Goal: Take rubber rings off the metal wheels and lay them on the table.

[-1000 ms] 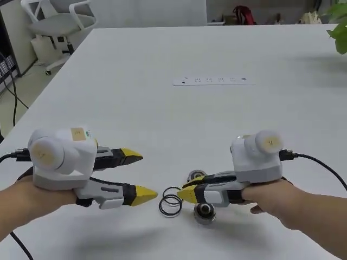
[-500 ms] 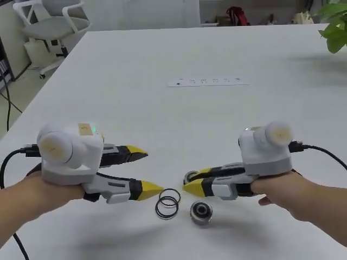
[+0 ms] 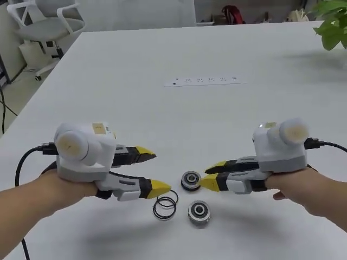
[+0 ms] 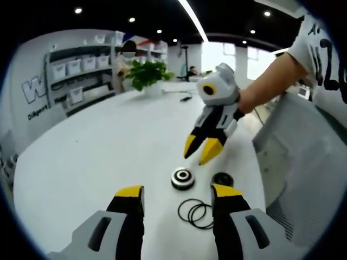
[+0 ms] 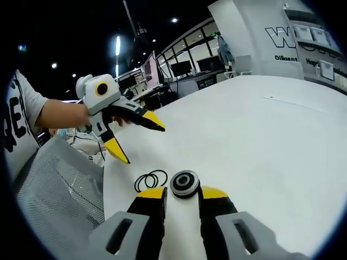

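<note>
Two small metal wheels lie on the white table: one between the two grippers, the other nearer me. Two loose black rubber rings lie overlapping beside them. My left gripper is open, its lower tip just above the rings. My right gripper is open with nothing between its jaws, its tips just right of the farther wheel.
A flat white socket strip lies further back on the table. A green plant stands at the far right corner, and an office chair beyond the far left edge.
My right gripper has drawn back to the right, off the wheels, so both wheels now show. My left gripper has edged in over the rings. The wheels and rings lie as before.
</note>
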Demonstrator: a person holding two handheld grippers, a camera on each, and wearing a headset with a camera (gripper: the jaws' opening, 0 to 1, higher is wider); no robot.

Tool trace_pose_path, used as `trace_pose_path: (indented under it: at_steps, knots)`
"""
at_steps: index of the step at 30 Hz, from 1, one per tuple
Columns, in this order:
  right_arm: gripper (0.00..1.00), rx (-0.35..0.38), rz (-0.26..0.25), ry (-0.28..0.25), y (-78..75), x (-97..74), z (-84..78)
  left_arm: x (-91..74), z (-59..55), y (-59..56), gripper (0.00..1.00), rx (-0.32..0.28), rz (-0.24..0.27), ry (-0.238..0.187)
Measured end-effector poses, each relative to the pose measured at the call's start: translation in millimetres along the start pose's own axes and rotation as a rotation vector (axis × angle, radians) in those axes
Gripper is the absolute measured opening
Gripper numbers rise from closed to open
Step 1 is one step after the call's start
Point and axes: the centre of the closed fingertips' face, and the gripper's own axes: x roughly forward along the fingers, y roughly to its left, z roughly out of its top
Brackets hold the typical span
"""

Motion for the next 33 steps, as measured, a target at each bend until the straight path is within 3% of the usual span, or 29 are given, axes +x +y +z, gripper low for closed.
trace_pose_path:
  at_steps: [12,26,33]
  knots:
    - [0.19,-0.058,-0.028,0.052,-9.9,5.8,-17.2,22.1,-5.0,0.0,0.48,-0.028,-0.021,0.024]
    - [0.19,-0.102,-0.005,0.064,-2.8,20.6,-18.8,45.4,-10.3,-9.7,0.42,-0.025,-0.063,0.061]
    - [0.18,-0.107,-0.004,0.062,-2.6,23.5,-18.9,57.4,-4.8,-10.8,0.37,-0.037,-0.07,0.06]
